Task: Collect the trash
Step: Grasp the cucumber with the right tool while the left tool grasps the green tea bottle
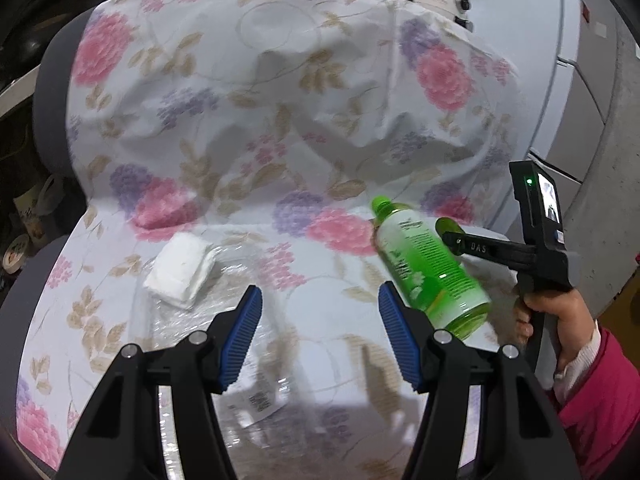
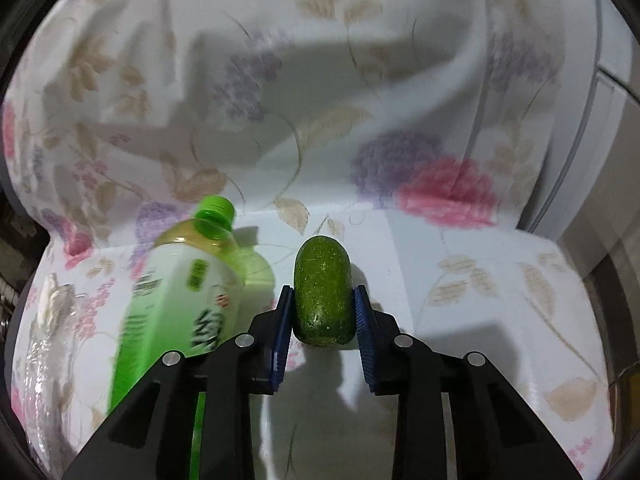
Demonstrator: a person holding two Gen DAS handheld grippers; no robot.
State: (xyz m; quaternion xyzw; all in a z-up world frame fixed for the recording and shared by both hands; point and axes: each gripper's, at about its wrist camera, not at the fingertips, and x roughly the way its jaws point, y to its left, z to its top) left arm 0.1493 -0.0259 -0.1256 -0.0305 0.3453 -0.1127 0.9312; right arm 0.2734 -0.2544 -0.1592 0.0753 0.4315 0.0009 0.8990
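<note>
1 cucumber (image 2: 324,290) lengthwise along right claw (image 2: 322,316)

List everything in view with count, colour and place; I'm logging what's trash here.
Green plastic drink bottle: one, green cap and label, tilted, just right of the left tongs.
Dark green oval fruit: one, speckled, clamped in the right tongs.
Folded white tissue pad: one, white, lying on the wrap.
Clear crinkled plastic wrap: one sheet, transparent, on the seat under the left tongs.
Floral cloth cover: one, white with pink and purple flowers, draped over seat and backrest.
Left tongs: black, blue pads, open, empty.
Right tongs: shut on the fruit.
Right hand: pink sleeve, gripping the handle.
</note>
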